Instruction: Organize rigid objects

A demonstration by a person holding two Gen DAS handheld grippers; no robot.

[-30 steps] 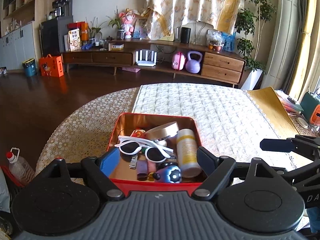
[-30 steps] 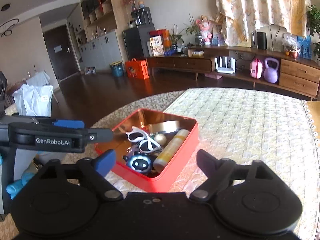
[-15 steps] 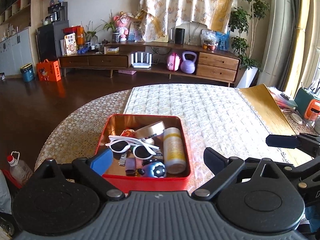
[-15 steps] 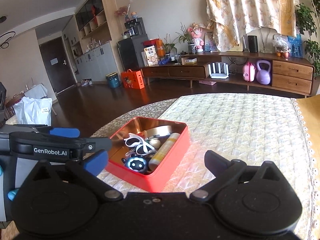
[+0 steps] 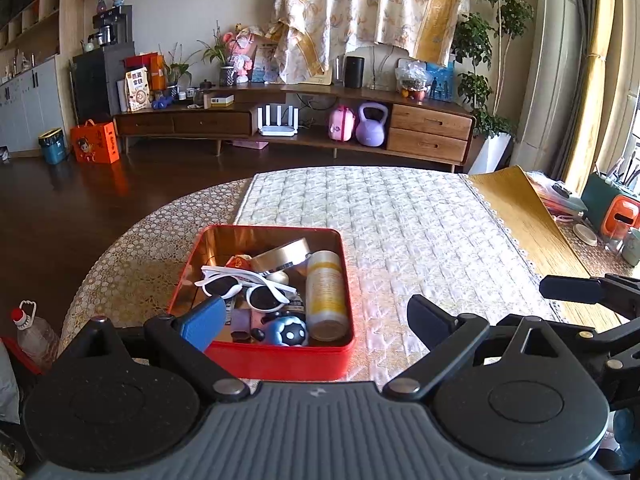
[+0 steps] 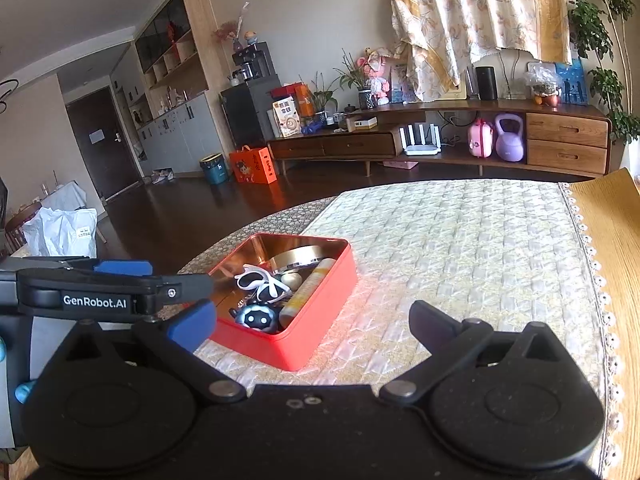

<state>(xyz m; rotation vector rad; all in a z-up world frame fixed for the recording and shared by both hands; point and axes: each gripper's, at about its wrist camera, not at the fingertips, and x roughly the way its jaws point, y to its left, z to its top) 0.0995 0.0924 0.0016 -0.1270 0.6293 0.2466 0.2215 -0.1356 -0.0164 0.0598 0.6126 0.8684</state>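
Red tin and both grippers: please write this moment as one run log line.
left gripper: open, empty | right gripper: open, empty | red tin: on table, holds sunglasses, bottle, blue ball toy

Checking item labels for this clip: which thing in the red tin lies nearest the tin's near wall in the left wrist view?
The blue ball-shaped toy with white dots; sunglasses and bottle reach farther back.

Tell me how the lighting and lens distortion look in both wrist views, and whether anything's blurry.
Left wrist view: daylight enters from the window at right, the red tin casts a reddish glow on the quilted cloth, and the fisheye bends the curtain edge. Right wrist view: sharp too, with the same glow beside the tin, bowed walls and dark corners; the right tongs look silhouetted.
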